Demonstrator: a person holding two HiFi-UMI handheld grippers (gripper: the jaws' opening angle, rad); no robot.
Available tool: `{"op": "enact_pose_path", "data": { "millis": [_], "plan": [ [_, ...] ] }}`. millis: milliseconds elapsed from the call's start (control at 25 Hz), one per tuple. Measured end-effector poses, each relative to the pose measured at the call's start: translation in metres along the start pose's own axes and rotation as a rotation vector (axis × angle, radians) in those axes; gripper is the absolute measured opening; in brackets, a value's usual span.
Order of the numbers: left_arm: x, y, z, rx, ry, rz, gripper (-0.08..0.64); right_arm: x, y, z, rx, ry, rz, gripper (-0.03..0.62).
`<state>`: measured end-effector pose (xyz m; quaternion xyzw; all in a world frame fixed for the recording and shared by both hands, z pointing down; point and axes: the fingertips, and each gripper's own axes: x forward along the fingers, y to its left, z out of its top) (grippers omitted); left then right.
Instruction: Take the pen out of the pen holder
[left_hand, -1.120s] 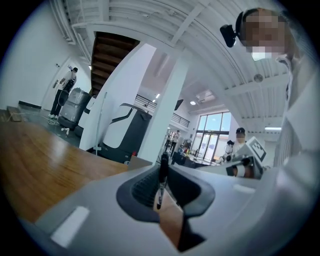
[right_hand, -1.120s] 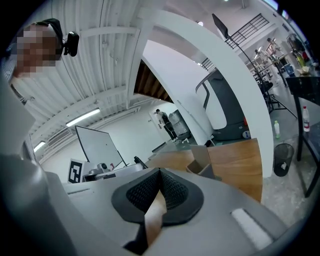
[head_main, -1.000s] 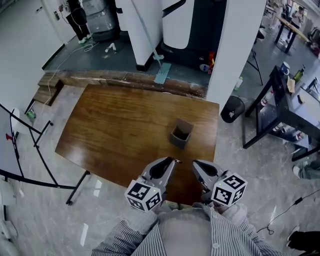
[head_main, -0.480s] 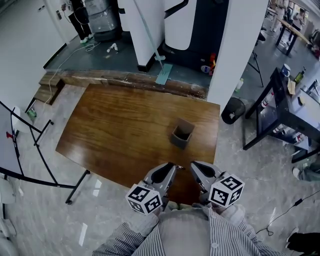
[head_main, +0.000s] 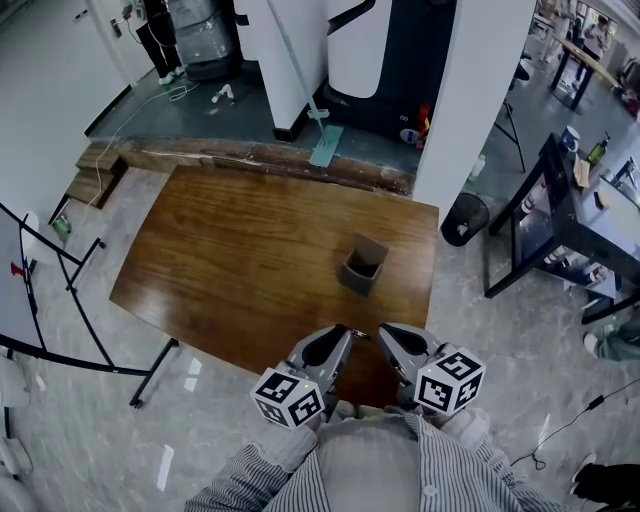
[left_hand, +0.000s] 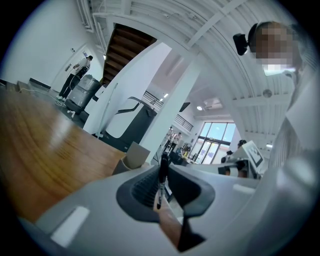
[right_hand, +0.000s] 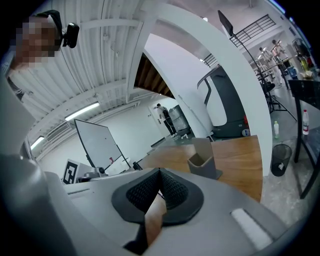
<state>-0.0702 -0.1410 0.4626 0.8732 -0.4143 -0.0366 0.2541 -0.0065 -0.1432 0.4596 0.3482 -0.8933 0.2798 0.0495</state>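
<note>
Plainly, the pen sits clamped in the left claw.

No words, numbers or brand marks legible in any view. Only black-and-white square code patterns: one set on the cube of the left gripper, one on the cube of the right gripper. Both near 6 o'clock, head view.

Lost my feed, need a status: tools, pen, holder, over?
Left tool shut on pen, clear of holder. Right tool shut, empty. Holder upright on table, no pen showing. Nothing between tools and holder.
</note>
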Motion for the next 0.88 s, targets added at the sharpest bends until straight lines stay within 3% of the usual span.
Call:
{"op": "enact_pose_path", "data": {
  "millis": [880],
  "plan": [
    [-0.0002, -0.0077, -0.0028, 0.051, 0.031, 0.0, 0.052, -0.0008, 0.0008, -0.003, -0.008, 0.026, -0.01, 0.0]
  ]
}}
